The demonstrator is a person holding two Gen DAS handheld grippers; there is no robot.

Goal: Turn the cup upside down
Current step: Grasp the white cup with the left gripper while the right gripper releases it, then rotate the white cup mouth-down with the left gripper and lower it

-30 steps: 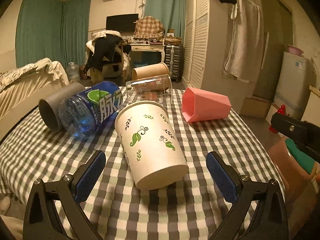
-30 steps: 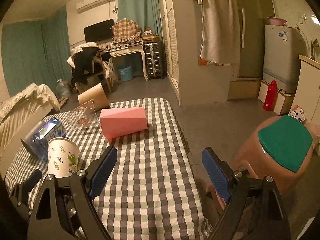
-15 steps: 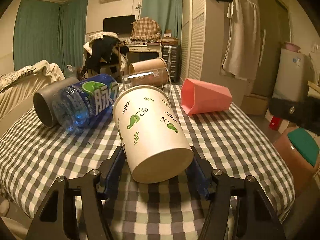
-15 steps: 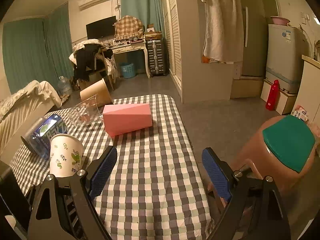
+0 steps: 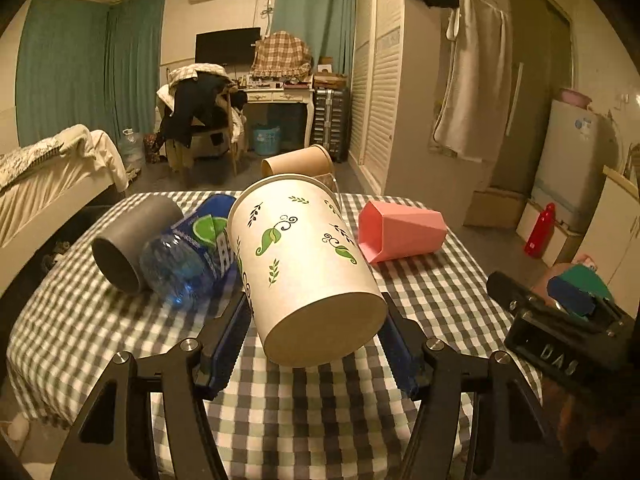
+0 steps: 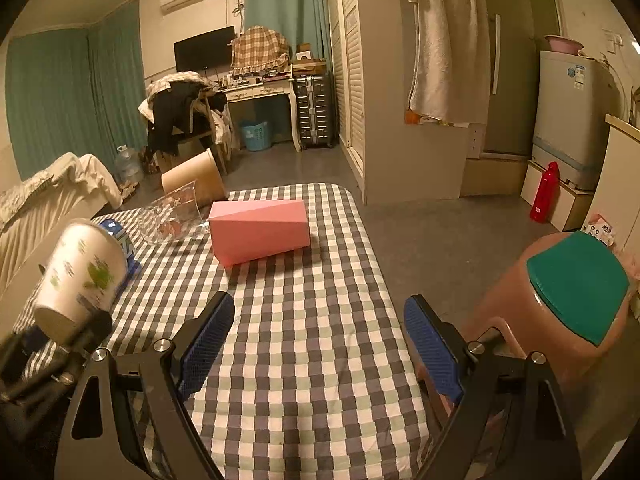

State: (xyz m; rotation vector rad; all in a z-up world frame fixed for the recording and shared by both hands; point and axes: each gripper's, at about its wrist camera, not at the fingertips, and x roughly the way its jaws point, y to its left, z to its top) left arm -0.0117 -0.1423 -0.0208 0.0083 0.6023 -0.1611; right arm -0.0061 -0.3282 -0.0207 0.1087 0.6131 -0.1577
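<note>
A white paper cup with green leaf prints [image 5: 304, 268] is held in my left gripper [image 5: 316, 320], shut on its lower part. The cup is lifted off the checkered table [image 5: 320, 408], its base toward the camera and its mouth tilted up and away. It also shows in the right wrist view [image 6: 82, 276], blurred, at the left. My right gripper [image 6: 320, 344] is open and empty above the table's right edge; it shows in the left wrist view [image 5: 560, 320] at the right.
On the table lie a grey cup [image 5: 132, 240], a blue bottle [image 5: 188, 256], a pink cup [image 5: 400, 232], a glass cup [image 6: 172, 218] and a brown paper cup [image 5: 298, 162]. A pink stool with a green top [image 6: 576, 292] stands right of the table.
My left gripper closed on the leaf-print cup and lifted it off the table, tilting its mouth upward. My right gripper stayed open and drifted slightly.
</note>
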